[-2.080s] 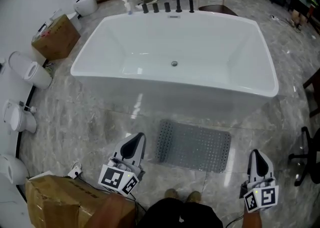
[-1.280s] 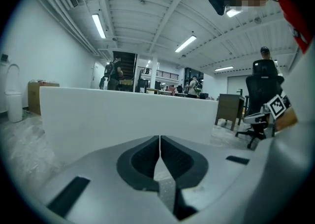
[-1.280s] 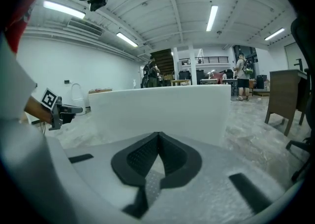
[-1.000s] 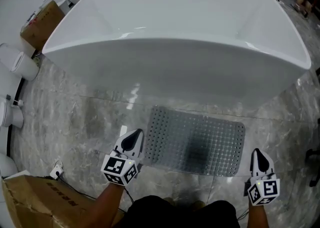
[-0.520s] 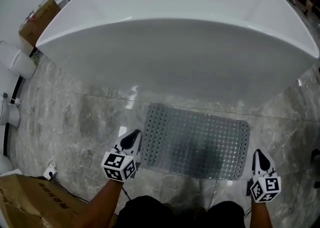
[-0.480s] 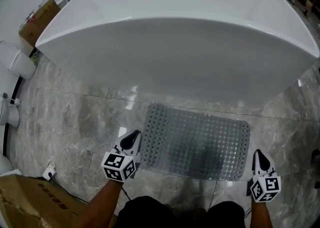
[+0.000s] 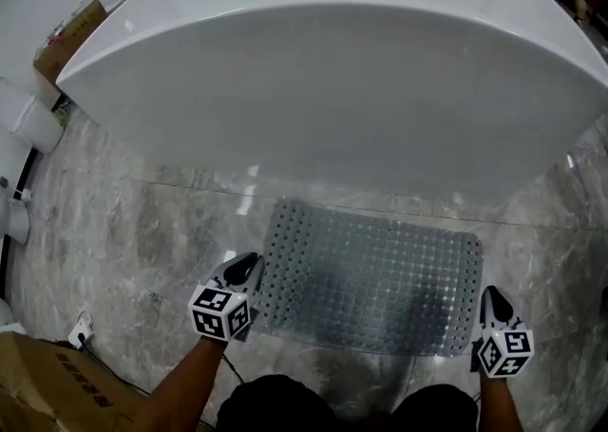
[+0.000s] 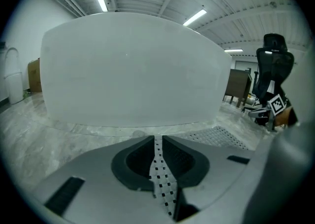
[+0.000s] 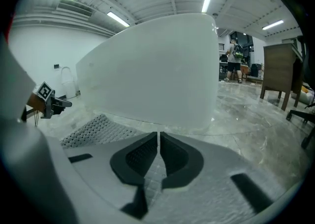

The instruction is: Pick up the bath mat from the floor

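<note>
A grey perforated bath mat (image 7: 370,276) lies flat on the marble floor in front of a white bathtub (image 7: 332,69). My left gripper (image 7: 249,269) hovers just off the mat's near left corner, jaws shut with nothing between them. At the mat's near right corner my right gripper (image 7: 494,299) is also shut and empty. In the left gripper view the left gripper (image 8: 156,138) points at the tub wall, with the mat (image 8: 219,137) to its right. The right gripper (image 9: 158,134) likewise faces the tub in the right gripper view, the mat (image 9: 96,129) to its left.
The tub's white wall (image 8: 133,70) rises close ahead of both grippers. Cardboard boxes stand at the near left (image 7: 57,387) and far left (image 7: 71,36). White fixtures (image 7: 19,117) line the left wall. An office chair (image 8: 270,80) and wooden furniture (image 9: 278,75) stand off to the right.
Both grippers have come down toward the floor, and the head has dropped too, so mat and tub fill more of the view. The mat has not moved. Both grippers stay shut.
</note>
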A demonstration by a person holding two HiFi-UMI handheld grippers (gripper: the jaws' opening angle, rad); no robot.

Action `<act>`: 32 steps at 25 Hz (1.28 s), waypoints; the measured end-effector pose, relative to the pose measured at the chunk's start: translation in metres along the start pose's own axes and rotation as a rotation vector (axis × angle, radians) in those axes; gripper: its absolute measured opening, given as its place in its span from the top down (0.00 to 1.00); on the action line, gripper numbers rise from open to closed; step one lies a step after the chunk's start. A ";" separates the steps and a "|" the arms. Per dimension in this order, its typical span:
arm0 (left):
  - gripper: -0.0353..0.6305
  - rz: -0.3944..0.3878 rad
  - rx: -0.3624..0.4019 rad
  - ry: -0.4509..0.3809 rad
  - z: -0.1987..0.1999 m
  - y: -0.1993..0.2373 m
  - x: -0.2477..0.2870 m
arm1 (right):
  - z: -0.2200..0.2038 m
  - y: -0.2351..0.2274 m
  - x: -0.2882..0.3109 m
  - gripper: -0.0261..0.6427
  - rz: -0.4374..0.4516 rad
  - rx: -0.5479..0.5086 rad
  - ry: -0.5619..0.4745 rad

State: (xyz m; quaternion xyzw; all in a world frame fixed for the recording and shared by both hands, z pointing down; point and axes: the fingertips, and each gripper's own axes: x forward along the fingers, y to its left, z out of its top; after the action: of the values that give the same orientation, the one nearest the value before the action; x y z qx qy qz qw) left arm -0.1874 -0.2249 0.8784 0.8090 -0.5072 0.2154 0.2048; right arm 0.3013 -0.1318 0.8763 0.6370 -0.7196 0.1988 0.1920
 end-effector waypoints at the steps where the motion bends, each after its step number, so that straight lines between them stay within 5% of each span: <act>1: 0.91 -0.004 -0.007 0.010 -0.006 0.001 0.005 | -0.007 -0.002 0.004 0.93 -0.002 -0.001 0.008; 13: 0.60 -0.002 -0.085 0.203 -0.080 0.016 0.046 | -0.091 -0.015 0.047 0.69 0.007 0.051 0.187; 32: 0.45 -0.058 -0.212 0.430 -0.158 0.028 0.081 | -0.180 -0.046 0.084 0.35 -0.041 0.197 0.428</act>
State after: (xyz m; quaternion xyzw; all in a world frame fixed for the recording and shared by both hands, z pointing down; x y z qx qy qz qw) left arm -0.2032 -0.2084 1.0561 0.7326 -0.4481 0.3225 0.3980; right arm 0.3416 -0.1120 1.0753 0.6104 -0.6265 0.3947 0.2812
